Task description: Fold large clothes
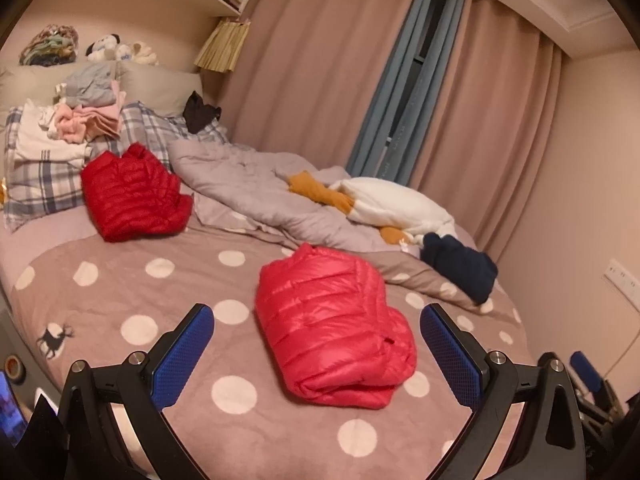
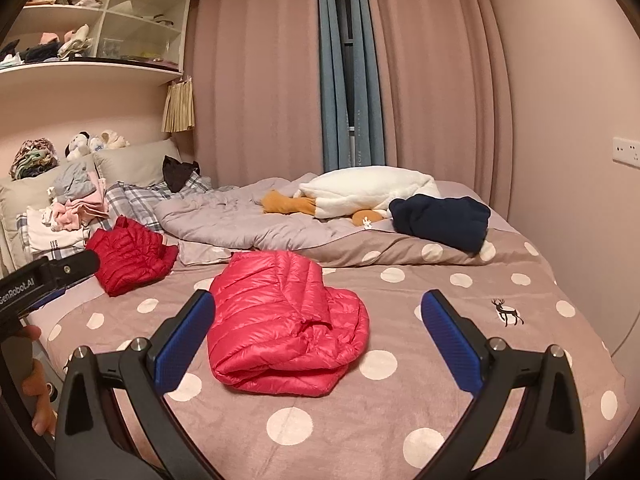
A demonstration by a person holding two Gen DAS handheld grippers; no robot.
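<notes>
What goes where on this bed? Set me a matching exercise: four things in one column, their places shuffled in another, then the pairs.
Things:
1. pink puffer jacket
2. red puffer jacket
3. navy garment
4. black garment

Places:
A. on the checked pillow by the headboard
B. beside the white plush toy
C. folded on the dotted blanket, nearest both open hand-held grippers
D. next to the stack of folded clothes

Pairs: 1-C, 2-D, 3-B, 4-A
</notes>
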